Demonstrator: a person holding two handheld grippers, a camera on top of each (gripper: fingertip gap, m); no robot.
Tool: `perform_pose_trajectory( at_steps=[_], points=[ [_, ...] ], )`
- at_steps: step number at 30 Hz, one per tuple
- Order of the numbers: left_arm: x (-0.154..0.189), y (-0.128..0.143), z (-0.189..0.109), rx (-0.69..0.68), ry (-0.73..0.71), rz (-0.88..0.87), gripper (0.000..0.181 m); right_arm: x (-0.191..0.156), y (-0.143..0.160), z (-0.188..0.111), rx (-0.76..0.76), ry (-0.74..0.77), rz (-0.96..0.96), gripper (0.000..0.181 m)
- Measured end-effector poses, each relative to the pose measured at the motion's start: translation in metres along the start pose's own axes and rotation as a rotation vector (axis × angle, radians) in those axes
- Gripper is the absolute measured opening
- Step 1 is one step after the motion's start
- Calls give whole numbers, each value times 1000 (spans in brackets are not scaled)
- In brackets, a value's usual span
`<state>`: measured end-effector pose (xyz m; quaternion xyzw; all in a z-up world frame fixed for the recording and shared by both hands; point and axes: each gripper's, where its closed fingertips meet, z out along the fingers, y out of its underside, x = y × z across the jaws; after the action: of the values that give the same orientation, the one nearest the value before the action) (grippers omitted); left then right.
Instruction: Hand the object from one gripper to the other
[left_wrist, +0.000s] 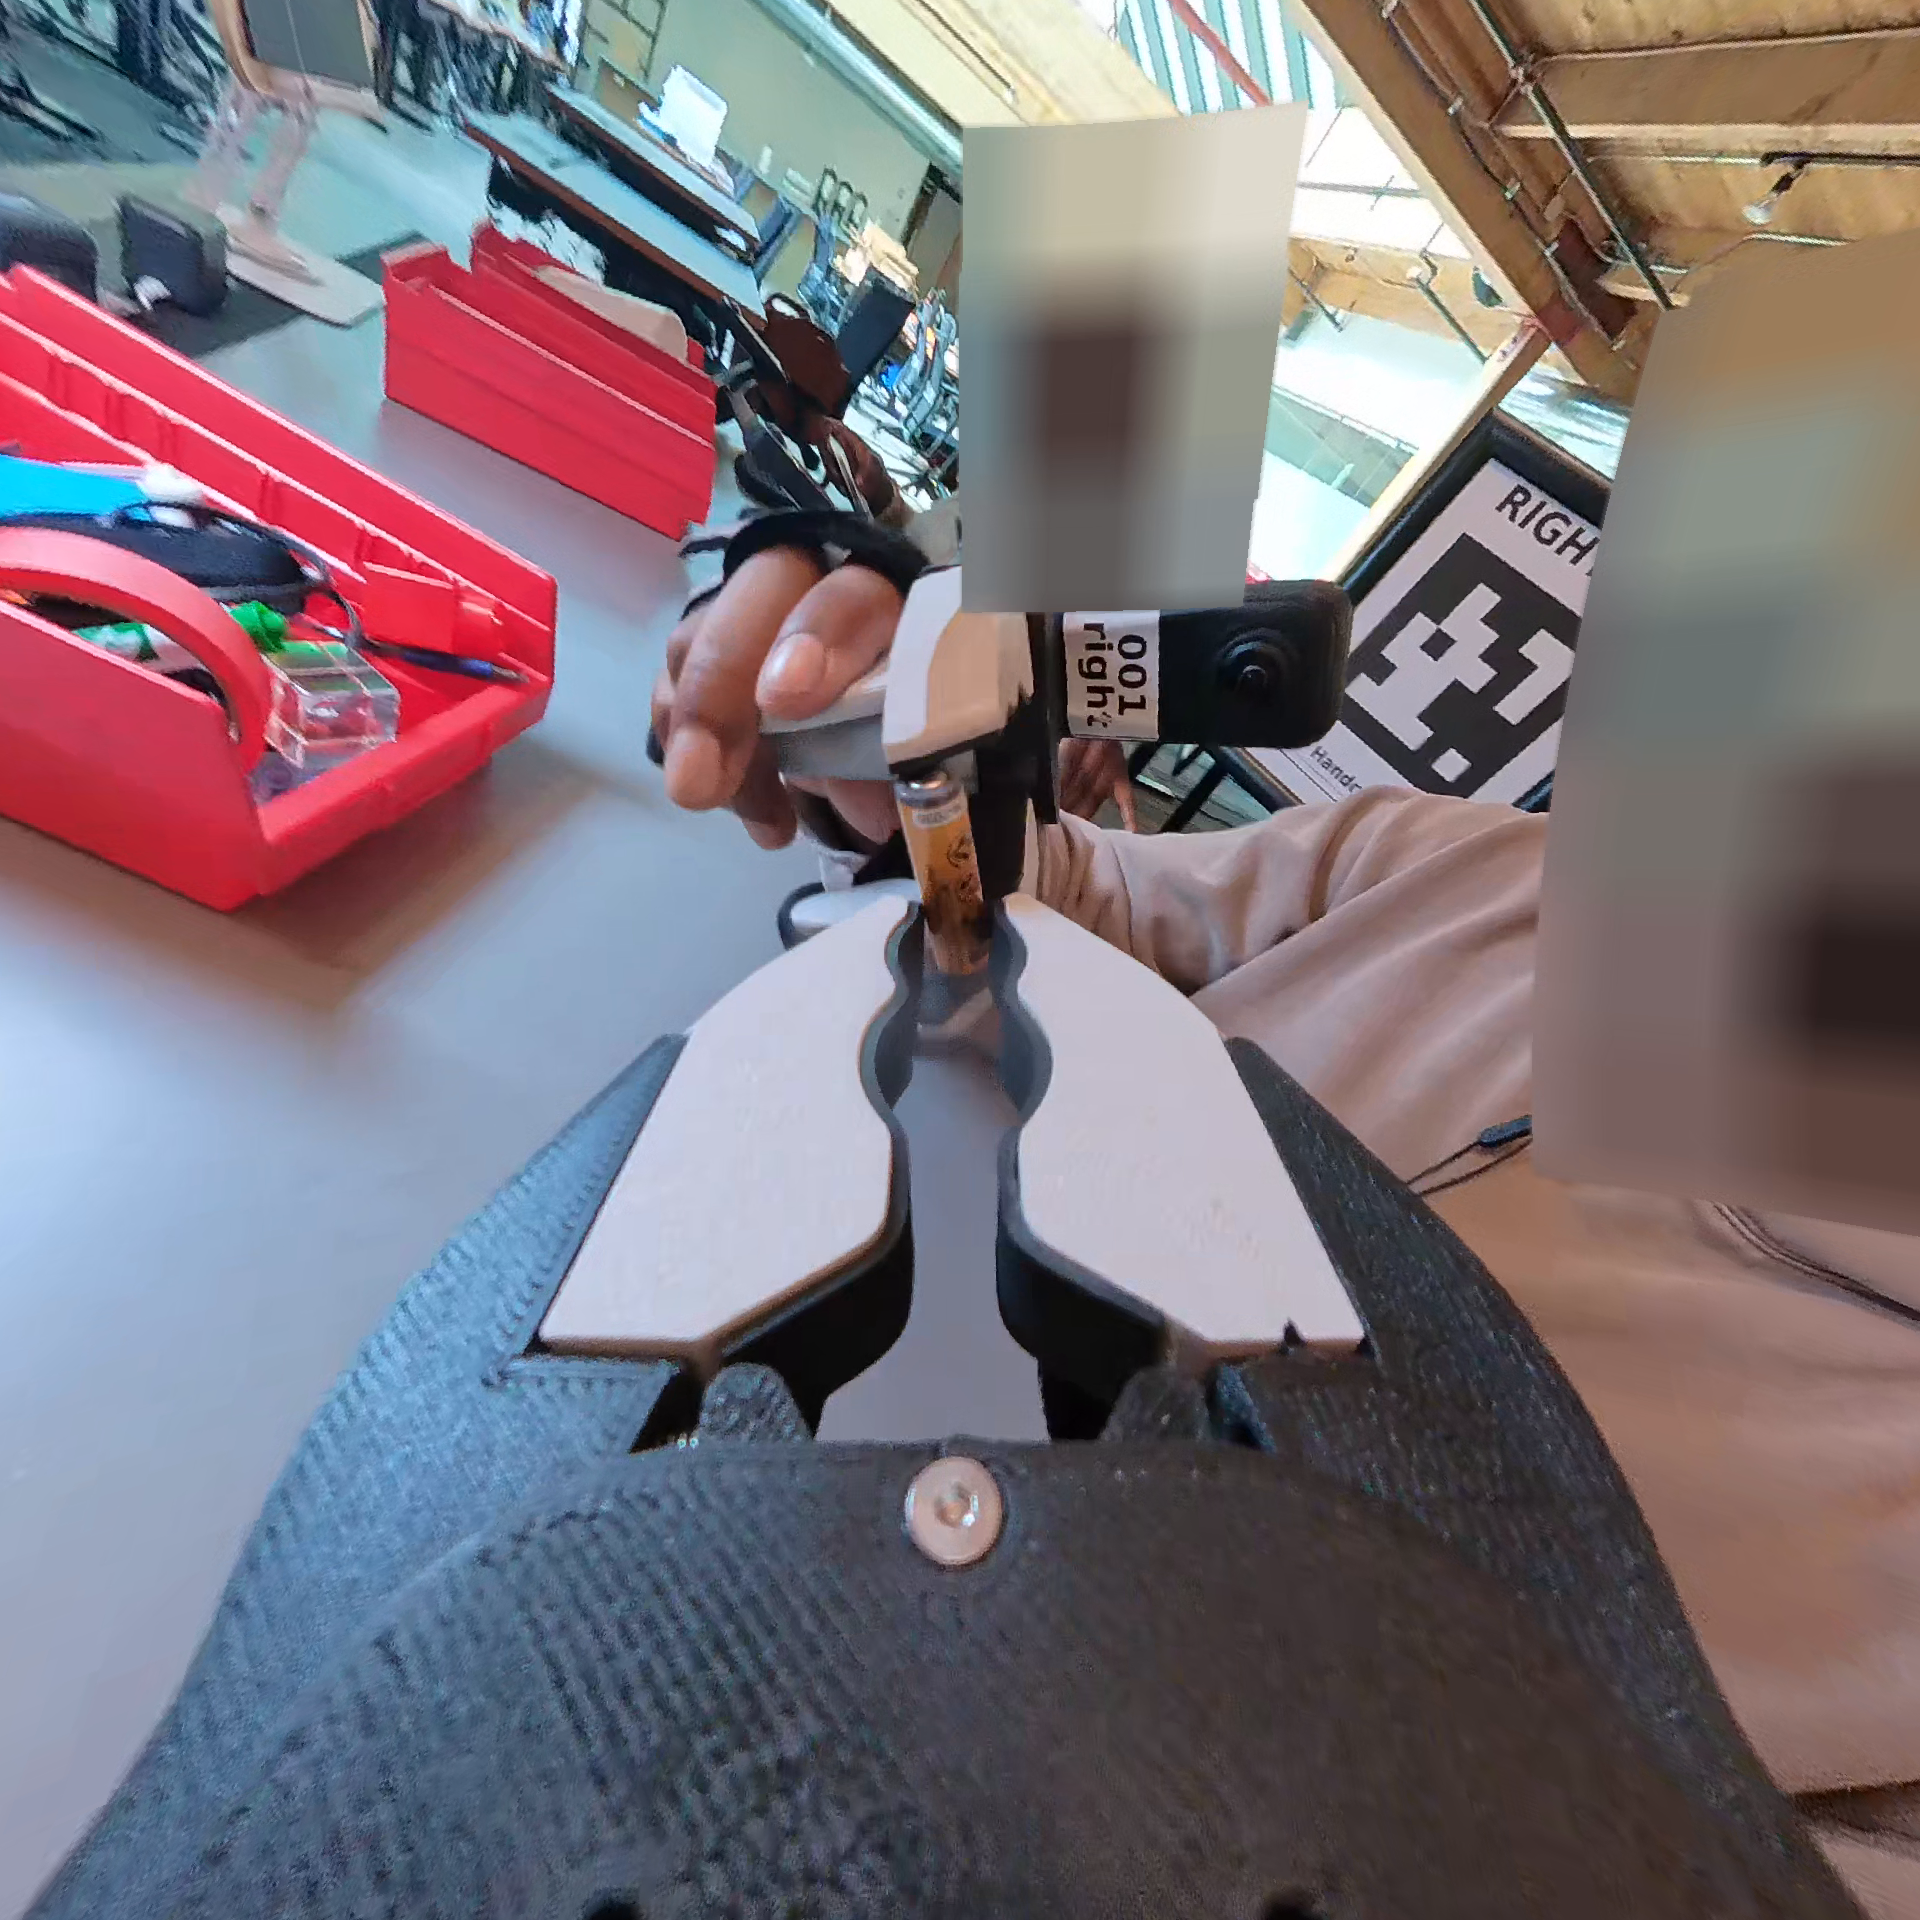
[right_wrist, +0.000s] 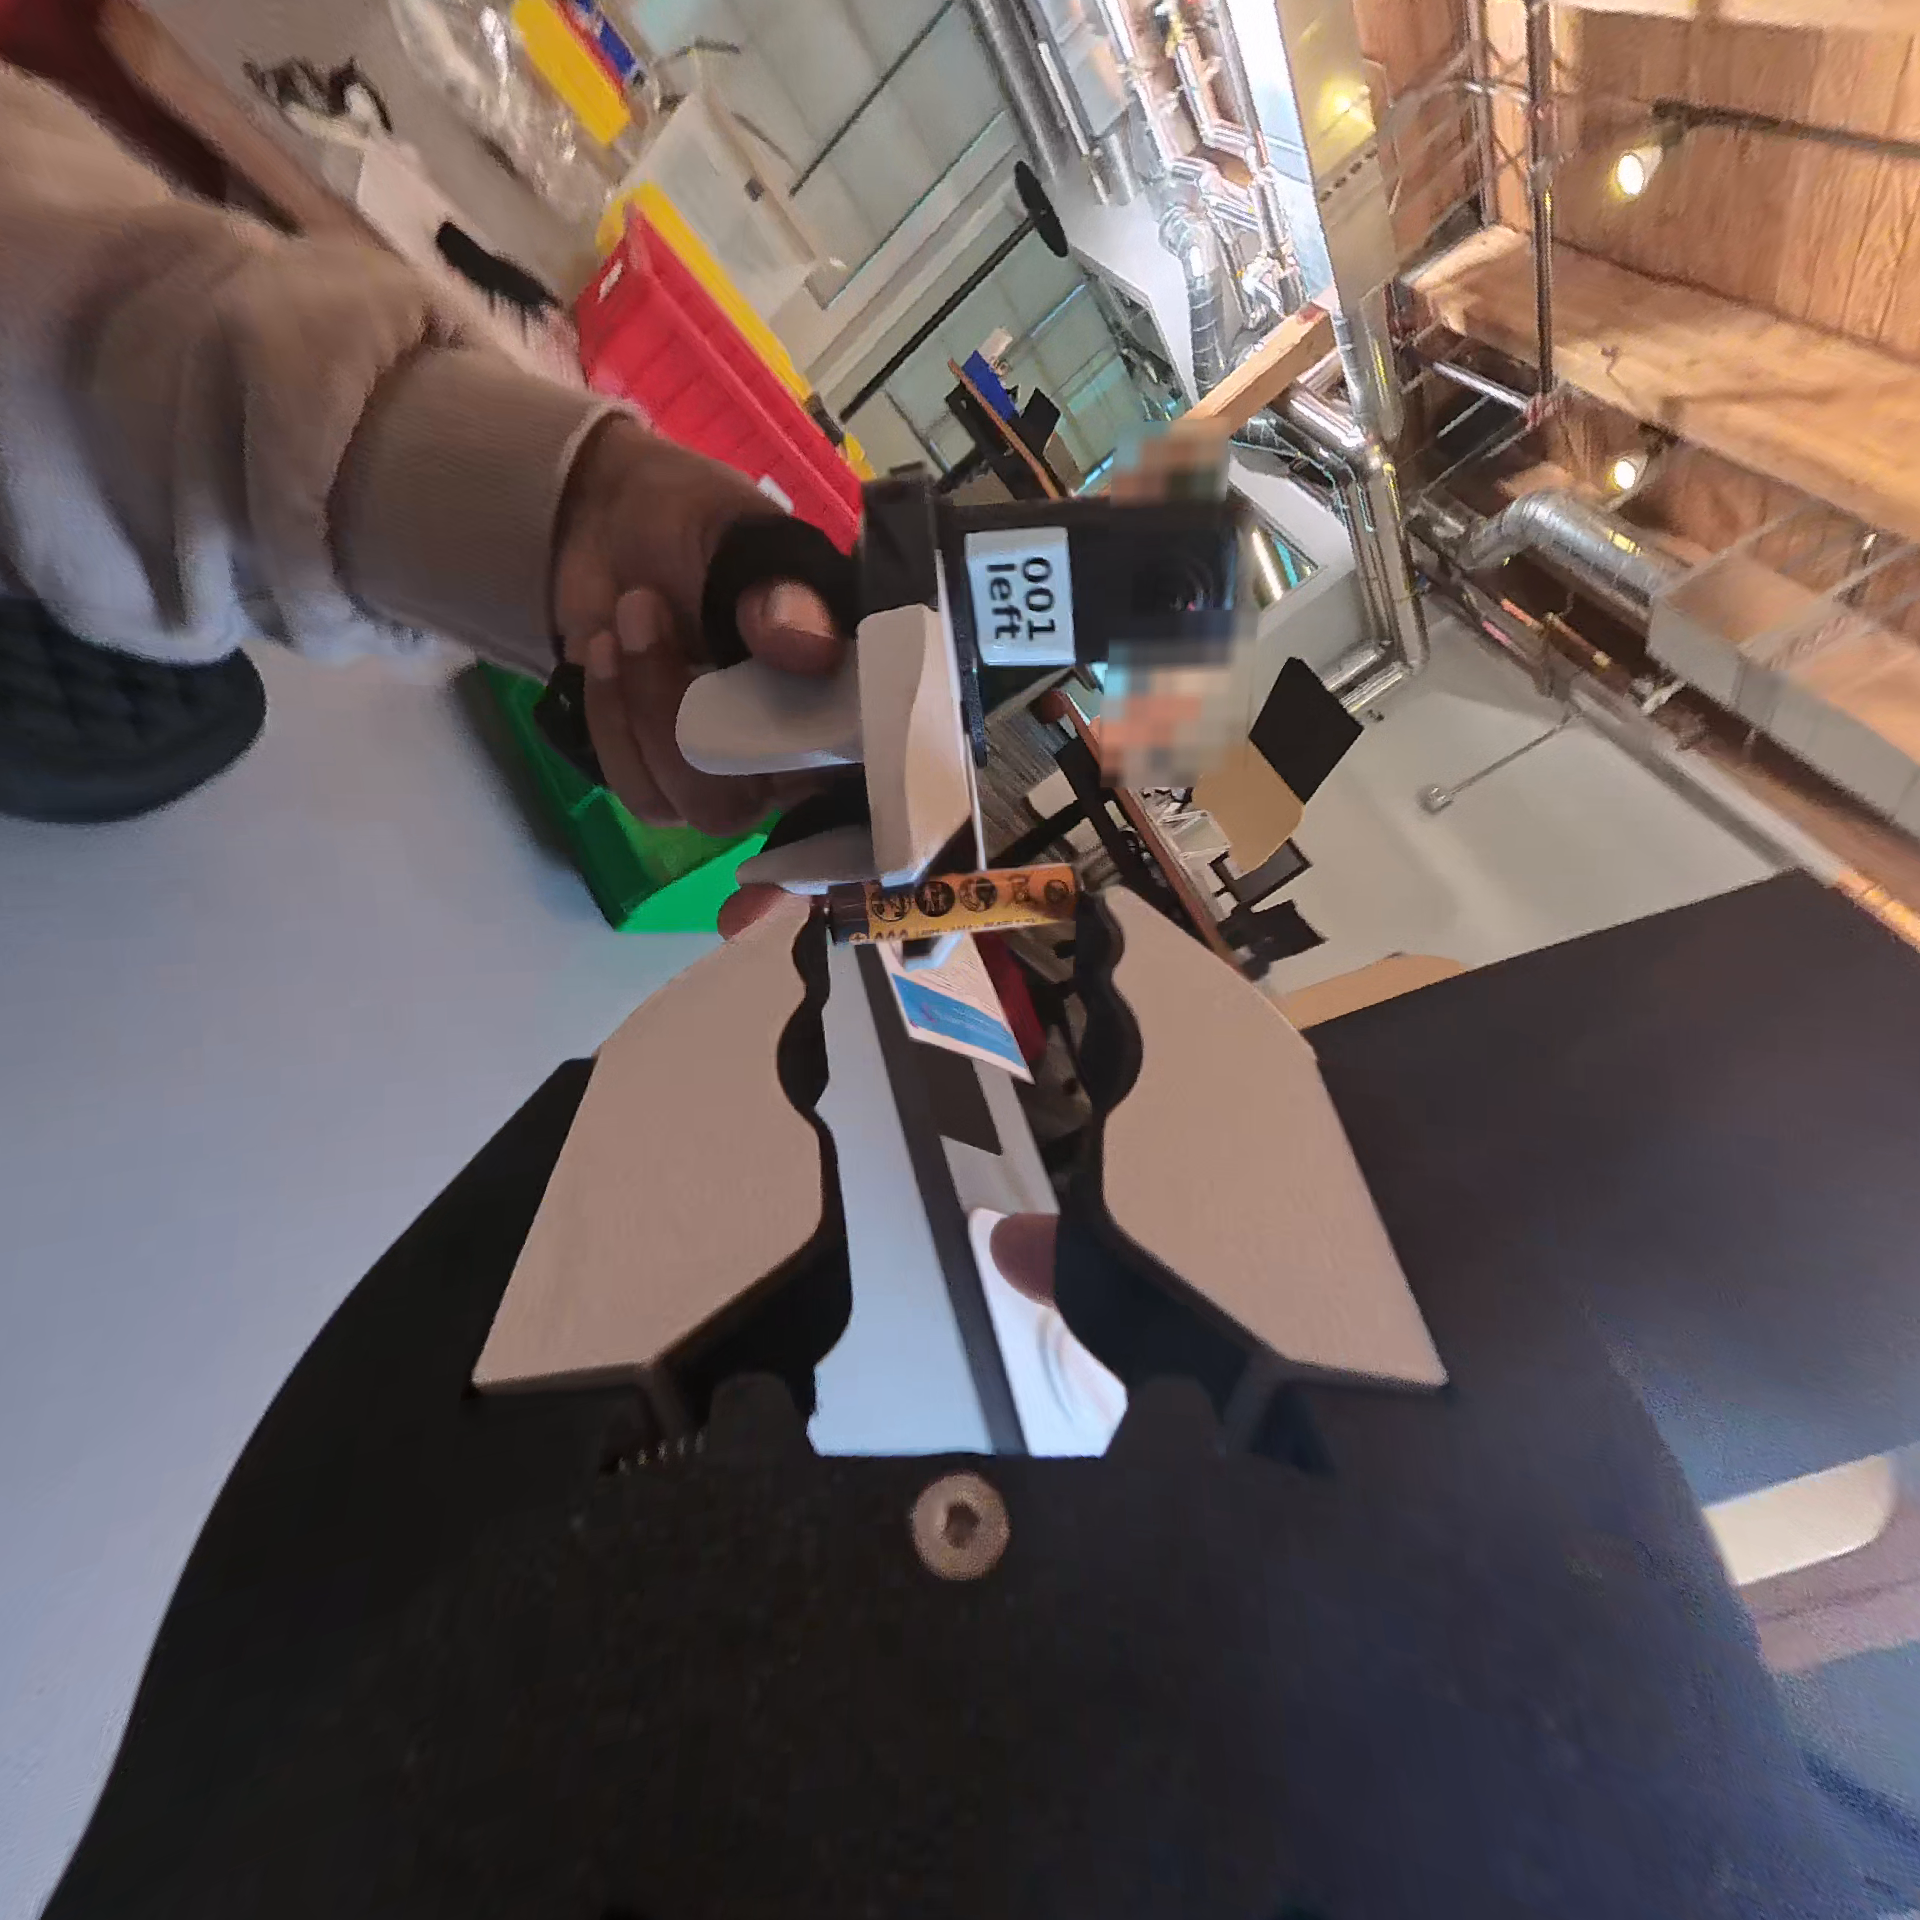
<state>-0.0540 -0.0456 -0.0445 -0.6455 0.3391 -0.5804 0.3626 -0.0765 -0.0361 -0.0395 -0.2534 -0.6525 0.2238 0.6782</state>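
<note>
A small gold-and-black battery (left_wrist: 940, 862) sits between both grippers above the grey table (left_wrist: 312, 1143). My left gripper (left_wrist: 954, 935) is shut on its lower part, the fingertips pinching its sides. In the right wrist view the battery (right_wrist: 956, 902) lies crosswise between the tips of my right gripper (right_wrist: 956, 925). That gripper's jaws stand about one battery length apart and touch both of its ends. The right gripper's white finger (left_wrist: 935, 707) meets the battery's top cap. The left gripper's fingers (right_wrist: 909, 769) come down onto the battery from above. A hand holds each gripper.
A red bin (left_wrist: 260, 727) with tape and small items stands at the left, and another red bin (left_wrist: 551, 416) stands farther back. A black-and-white marker sign (left_wrist: 1455, 675) stands at the right. A green bin (right_wrist: 644, 862) and red bins (right_wrist: 707, 384) lie behind the left hand.
</note>
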Motion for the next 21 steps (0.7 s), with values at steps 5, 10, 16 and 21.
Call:
perform_pose_trajectory(
  at_steps=[5, 10, 16, 21],
  points=[
    [-3, -22, -15, 77, -180, 236, 27, 17, 5, -2, 69, 1, 361, 46],
    [-10, -31, -28, -28, -585, 813, 32, 16, 8, 0, 55, -145, 749, 46],
    [-24, -22, -17, -273, -896, 1334, 37, 5, -1, 3, 48, -292, 1044, 46],
    [-28, -20, -12, -301, -954, 1477, 16, -5, -6, 5, 40, -378, 1163, 46]
  ],
)
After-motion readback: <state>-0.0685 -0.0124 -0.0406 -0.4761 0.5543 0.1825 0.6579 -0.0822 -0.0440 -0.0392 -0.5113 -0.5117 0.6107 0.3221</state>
